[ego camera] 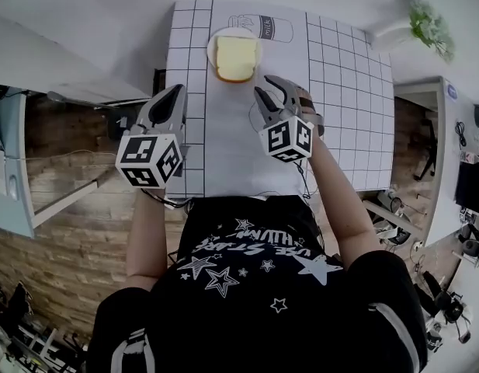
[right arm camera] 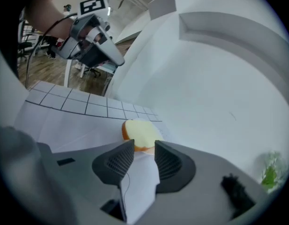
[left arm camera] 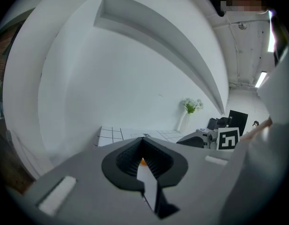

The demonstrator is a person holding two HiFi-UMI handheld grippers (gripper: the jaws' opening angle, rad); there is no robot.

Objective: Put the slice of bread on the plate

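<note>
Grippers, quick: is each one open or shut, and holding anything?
Left gripper: fingers shut, nothing held.
Right gripper: fingers open, empty; the slice of bread lies beyond them, untouched.

Bread (ego camera: pixel 237 58) on plate (ego camera: pixel 233 31), centred at mat's (ego camera: pixel 348 115) far edge. Right gripper (ego camera: pixel 266 88) just before the plate, left gripper (ego camera: pixel 179 90) further left, at mat's left edge. Plant (ego camera: pixel 429 23) beyond mat's far right corner.

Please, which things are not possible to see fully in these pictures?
Plate: head view, the bread covers all but its rim.
Bread, left gripper view: only an orange sliver shows past the shut left gripper.
Plant: right gripper view, blurred at the edge.
</note>
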